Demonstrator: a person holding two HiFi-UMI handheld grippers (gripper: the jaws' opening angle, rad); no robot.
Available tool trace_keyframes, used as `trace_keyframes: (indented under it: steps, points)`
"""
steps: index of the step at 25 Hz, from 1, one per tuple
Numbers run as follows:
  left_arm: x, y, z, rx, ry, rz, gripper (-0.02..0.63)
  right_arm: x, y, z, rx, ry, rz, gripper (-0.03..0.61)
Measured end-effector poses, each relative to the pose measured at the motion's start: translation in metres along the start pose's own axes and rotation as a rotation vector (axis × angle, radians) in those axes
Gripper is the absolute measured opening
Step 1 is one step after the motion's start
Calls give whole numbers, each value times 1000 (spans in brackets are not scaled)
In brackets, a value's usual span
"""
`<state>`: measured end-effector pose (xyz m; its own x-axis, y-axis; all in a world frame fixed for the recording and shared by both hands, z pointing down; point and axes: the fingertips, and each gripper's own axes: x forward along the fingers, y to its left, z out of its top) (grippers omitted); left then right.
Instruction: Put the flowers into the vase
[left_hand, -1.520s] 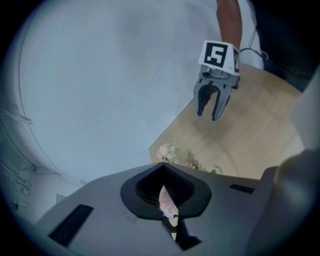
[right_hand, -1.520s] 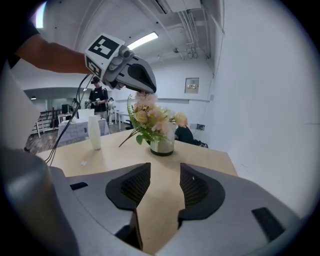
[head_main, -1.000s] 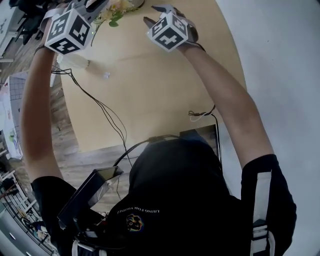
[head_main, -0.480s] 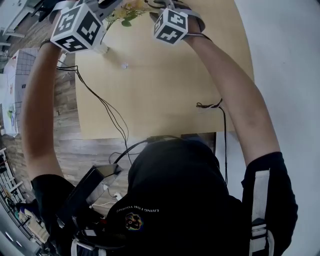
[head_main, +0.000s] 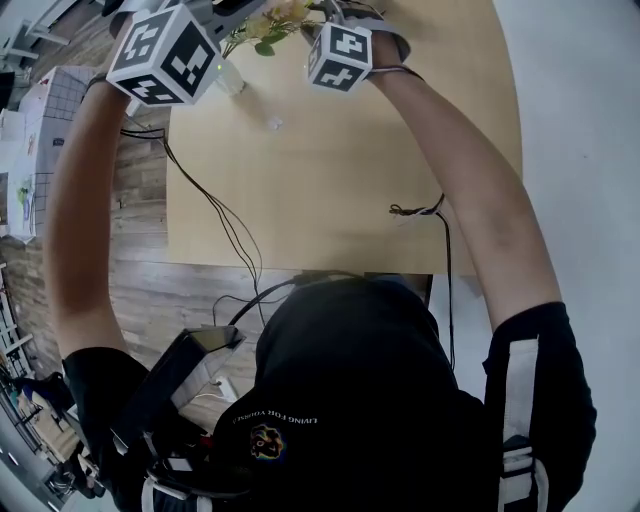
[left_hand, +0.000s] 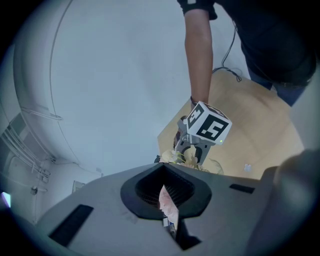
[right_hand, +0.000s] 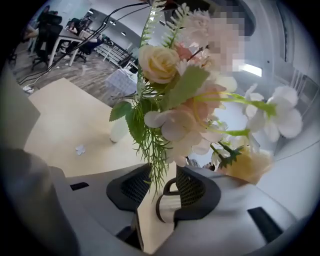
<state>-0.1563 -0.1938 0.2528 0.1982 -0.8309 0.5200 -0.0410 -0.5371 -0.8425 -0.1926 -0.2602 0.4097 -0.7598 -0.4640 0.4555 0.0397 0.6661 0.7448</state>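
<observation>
Head view first: the bunch of cream and pink flowers (head_main: 270, 18) with green fern sprigs is up in the air. The small frosted white vase (head_main: 228, 77) sits on the pale wooden tabletop (head_main: 340, 180) near its far left edge, and nothing stands in it. So we judge the job barely begun, with carrying over and lowering the stems left to do. Right tongs (right_hand: 162, 186) have the stems running down between their pads, slightly apart around them, and we reckon that is a grip. Left tongs (left_hand: 165, 186) are pressed together on a thin pink scrap (left_hand: 169, 212). Flowers hang near the vase, a little to its right, between both tongs.
</observation>
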Motion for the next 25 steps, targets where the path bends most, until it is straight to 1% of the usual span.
trace_keyframes:
  steps: [2, 3, 4, 6, 11, 17, 25]
  points:
    - [-9, 3, -3, -6, 1, 4, 3, 0, -3, 11, -26, -9, -11, 133]
    - [-13, 4, -5, -11, 3, 7, 3, -1, -4, 16, -38, -15, -22, 83]
    - [-17, 3, -7, -16, 5, 10, 3, -2, -5, 20, -48, -22, -33, 52]
    - [-25, 3, -11, -31, 9, 20, 3, -3, -4, 27, -60, -32, -44, 40]
    - [-38, 7, -28, -74, 31, 47, 3, -2, -14, 32, -59, -28, -65, 31]
    - [-42, -4, -54, -103, 62, 58, 3, 7, -34, 35, -44, -16, -127, 28]
    - [-70, 3, -86, -177, 96, 113, 3, 1, -73, 61, -64, -22, -196, 26]
